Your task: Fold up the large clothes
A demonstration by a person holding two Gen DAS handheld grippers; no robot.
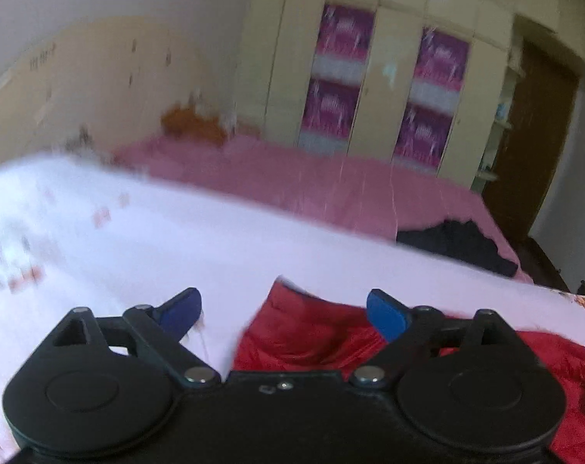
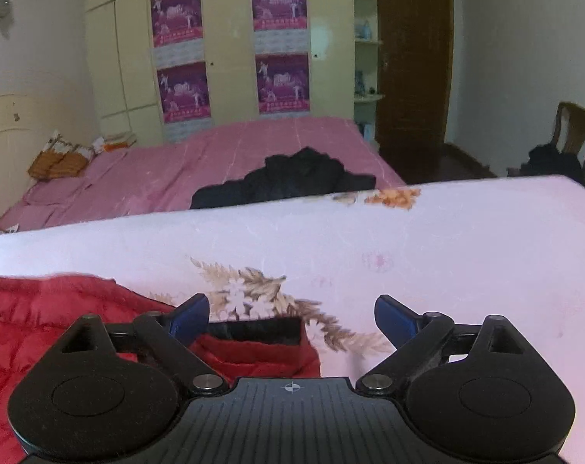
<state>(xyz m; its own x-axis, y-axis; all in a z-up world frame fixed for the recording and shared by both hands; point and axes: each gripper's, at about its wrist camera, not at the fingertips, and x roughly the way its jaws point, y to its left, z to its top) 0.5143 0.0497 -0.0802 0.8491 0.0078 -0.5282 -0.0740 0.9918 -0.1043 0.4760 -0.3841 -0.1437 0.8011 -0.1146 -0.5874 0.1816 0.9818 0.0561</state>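
Observation:
A red quilted jacket (image 1: pixel 323 332) lies on a white floral sheet (image 1: pixel 176 239). In the left wrist view my left gripper (image 1: pixel 284 313) is open, its blue fingertips (image 1: pixel 385 315) spread above the jacket's upper edge, holding nothing. In the right wrist view the same red jacket (image 2: pixel 41 317) lies at the lower left, and its sleeve end with a black cuff (image 2: pixel 257 328) sits between the fingers. My right gripper (image 2: pixel 292 319) is open just above that cuff. The left wrist view is blurred.
A pink bed (image 2: pixel 223 158) stands beyond the white sheet (image 2: pixel 447 239), with a dark garment (image 2: pixel 292 181) heaped on it. Cream wardrobes with purple posters (image 2: pixel 180 54) line the back wall. A brown door (image 2: pixel 412 54) and a wooden chair (image 2: pixel 574 131) are at the right.

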